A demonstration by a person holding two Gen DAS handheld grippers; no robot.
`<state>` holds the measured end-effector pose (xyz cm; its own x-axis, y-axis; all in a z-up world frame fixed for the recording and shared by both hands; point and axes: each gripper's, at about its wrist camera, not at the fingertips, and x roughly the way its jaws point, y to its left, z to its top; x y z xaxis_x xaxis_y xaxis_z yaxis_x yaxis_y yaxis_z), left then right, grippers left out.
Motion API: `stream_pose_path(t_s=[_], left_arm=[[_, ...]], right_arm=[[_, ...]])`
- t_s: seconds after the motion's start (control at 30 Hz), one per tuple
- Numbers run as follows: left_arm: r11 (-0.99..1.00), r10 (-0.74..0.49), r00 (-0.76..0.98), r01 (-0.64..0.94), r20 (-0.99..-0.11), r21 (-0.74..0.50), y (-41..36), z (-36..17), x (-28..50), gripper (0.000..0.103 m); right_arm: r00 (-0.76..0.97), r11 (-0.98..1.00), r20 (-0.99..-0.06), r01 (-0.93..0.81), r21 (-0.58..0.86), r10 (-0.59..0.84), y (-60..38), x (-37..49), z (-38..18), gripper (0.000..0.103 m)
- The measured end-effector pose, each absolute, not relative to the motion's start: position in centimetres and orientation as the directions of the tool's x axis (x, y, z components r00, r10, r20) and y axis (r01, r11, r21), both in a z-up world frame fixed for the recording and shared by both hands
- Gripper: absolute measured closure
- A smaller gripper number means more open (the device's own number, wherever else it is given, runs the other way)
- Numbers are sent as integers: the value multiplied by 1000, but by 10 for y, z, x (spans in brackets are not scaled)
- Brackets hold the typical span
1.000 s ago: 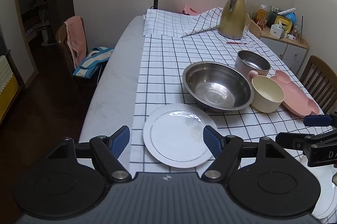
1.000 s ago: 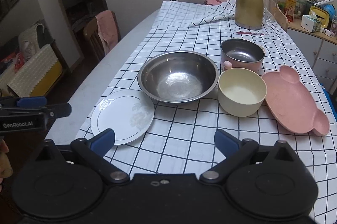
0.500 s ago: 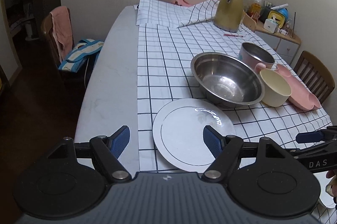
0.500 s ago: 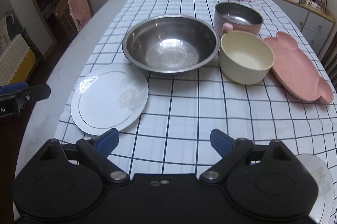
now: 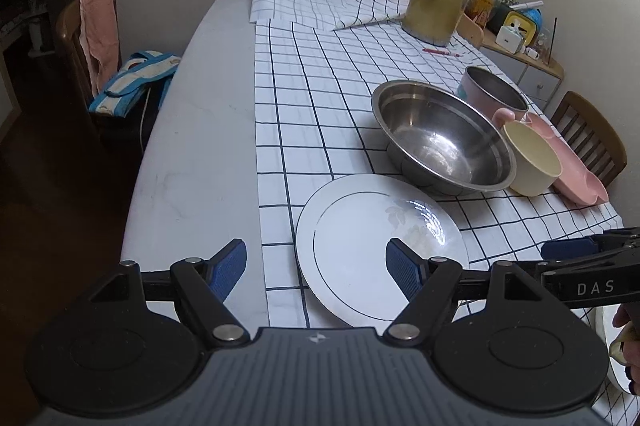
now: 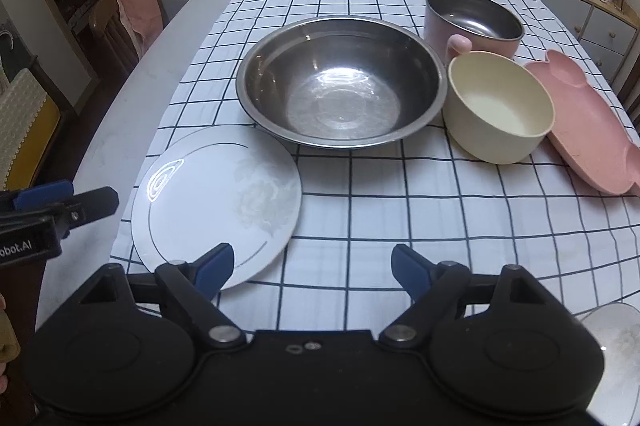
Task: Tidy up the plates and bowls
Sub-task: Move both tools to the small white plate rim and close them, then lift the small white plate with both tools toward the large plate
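Two claws spread wide over the white plate

Both the left claw and right claw hang released, gripping nothing. The white plate lies on the checked cloth at the worktop's near edge, just beside the steel bowl; cream bowl, pink pot and pink plate sit to its right.

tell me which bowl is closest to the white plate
The big steel bowl: its rim nearly meets the white plate. The cream bowl and pink pot sit beyond it.
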<state>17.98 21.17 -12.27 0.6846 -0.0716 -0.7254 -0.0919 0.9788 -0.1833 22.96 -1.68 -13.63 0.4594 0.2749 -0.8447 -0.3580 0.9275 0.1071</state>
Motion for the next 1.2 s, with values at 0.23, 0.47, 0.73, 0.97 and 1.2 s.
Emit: stream_pose_path(t_s=[0.23,0.47,0.73,0.97,1.2], left_arm=[[985,-65,655,-78,-753,-153,211,-137,199,27],[982,-85,640,-76,-764,-173,221,-145,224,28],[984,-110,607,-46,-787,-172,220,-156,236,47],[965,-182,575,-52,-798,-258,224,-160,239,59],[948,-201,545,-100,-814,-301,231,-164,244,75]], right_arm=[[469,932,-832,-332,144,295,-17,242,-149,26],[440,931,-841,-315,184,316,-16,259,-164,43],[421,916,-834,-333,223,356,-13,268,-173,61],[387,901,-826,-313,300,410,-14,275,-175,72],[374,891,-818,-305,337,438,-16,278,-178,84]])
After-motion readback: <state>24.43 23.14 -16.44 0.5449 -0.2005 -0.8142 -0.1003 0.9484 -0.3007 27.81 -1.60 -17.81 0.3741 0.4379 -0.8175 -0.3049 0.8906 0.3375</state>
